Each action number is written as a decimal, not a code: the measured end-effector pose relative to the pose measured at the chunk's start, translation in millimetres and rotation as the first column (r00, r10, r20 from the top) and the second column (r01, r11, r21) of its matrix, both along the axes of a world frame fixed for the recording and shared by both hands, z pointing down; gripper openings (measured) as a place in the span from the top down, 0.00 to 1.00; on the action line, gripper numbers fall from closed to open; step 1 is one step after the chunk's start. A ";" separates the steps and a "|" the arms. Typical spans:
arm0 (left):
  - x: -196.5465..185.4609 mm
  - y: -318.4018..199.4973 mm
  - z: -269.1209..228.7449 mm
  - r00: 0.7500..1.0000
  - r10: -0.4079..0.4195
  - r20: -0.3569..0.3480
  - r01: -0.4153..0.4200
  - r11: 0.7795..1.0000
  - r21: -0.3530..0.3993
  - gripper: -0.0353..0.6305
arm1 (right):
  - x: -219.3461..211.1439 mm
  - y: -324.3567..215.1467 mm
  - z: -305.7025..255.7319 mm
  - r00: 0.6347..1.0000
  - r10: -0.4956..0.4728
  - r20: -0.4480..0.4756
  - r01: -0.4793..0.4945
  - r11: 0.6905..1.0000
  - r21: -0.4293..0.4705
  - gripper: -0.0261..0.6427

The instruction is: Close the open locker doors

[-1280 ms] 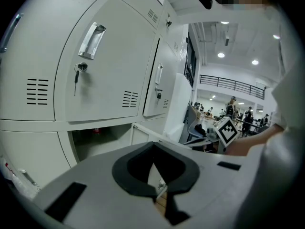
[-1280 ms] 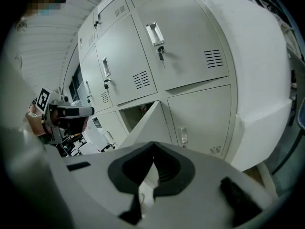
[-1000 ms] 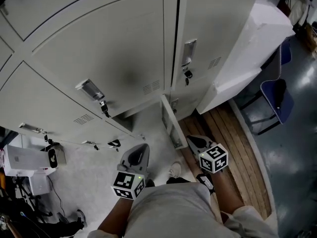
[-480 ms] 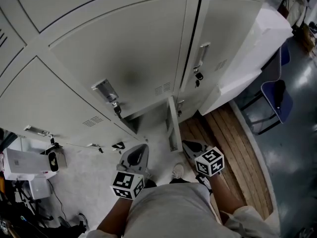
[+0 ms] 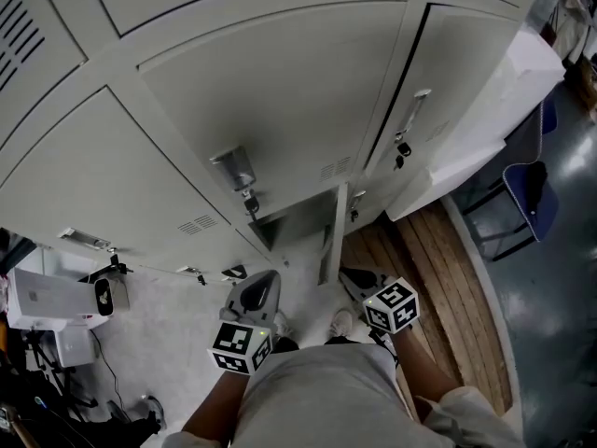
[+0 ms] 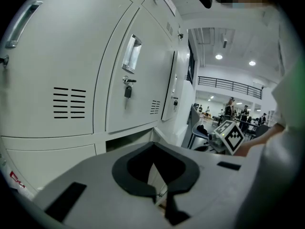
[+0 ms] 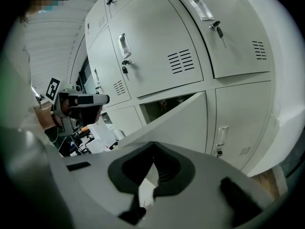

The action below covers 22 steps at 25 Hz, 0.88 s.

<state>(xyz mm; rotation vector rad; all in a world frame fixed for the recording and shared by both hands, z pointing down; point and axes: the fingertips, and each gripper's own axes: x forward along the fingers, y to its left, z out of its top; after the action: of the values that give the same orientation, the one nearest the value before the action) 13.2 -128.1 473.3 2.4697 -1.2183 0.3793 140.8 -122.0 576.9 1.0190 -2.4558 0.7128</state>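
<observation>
Where the open locker door (image 5: 333,236) stands: bottom row of the lockers (image 5: 280,101), swung out edge-on, between the two tools.
Open doors counted: one.
Left hand-held gripper (image 5: 264,281): clenched, jaws together on nothing, low before the lockers.
Right hand-held gripper (image 5: 353,276): clenched, empty, just beside the door's edge.
Writing: red label (image 6: 14,178) at a locker's foot, unreadable.

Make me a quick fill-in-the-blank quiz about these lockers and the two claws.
1. The open locker door sits in the ___ row.
2. The left claw and the right claw are both shut and hold ___.
3. The chair off to the right is ___.
Missing words: bottom; nothing; blue.
</observation>
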 end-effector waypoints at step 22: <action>-66.6 -4.7 -0.3 0.995 -0.101 -0.001 0.101 0.995 0.006 0.93 | -69.9 -29.2 -1.6 0.996 -0.094 0.002 0.094 0.995 0.015 0.92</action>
<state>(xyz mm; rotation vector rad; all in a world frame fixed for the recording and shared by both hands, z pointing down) -53.4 -132.8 472.9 2.4011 -1.3401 0.3478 71.0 -151.2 575.3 0.9018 -2.4970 0.6667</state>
